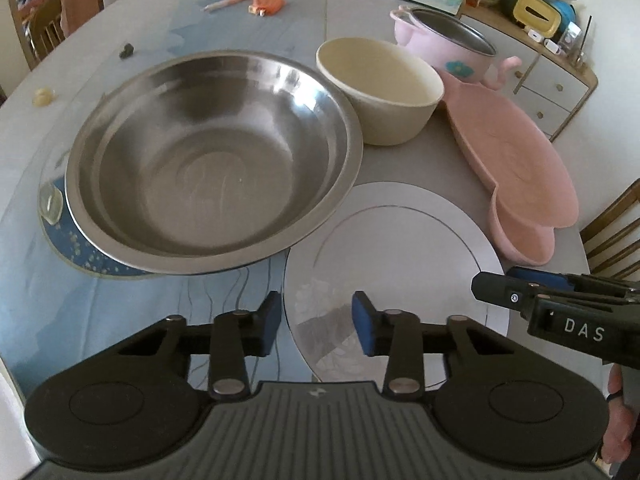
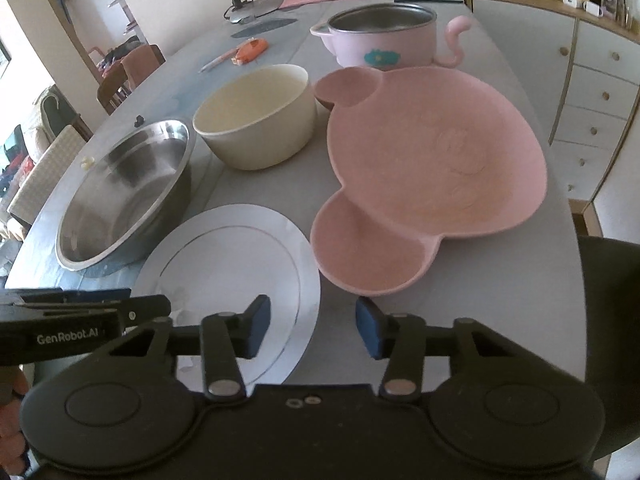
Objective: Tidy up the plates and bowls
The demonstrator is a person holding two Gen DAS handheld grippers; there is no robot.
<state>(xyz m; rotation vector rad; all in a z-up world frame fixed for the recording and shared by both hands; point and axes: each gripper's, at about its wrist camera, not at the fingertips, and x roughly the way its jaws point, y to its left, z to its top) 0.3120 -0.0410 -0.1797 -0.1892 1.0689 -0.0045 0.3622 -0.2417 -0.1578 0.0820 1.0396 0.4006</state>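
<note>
Both grippers hover over the white plate (image 1: 396, 264)'s near rim. The left gripper (image 1: 316, 326) and right gripper (image 2: 312, 328) stand released, grasping nothing.

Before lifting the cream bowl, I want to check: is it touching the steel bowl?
Cannot tell. The left wrist view overlaps the cream bowl and steel bowl; the right wrist view hints a gap.

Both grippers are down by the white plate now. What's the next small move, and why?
Probably ease both grippers in until each plate edge sits between the pads, then close. The left gripper straddles the near left rim of the white plate and the right gripper its right rim, but both look open, pads not visibly pressing. The plate lies flat on the table, holding nothing.
</note>
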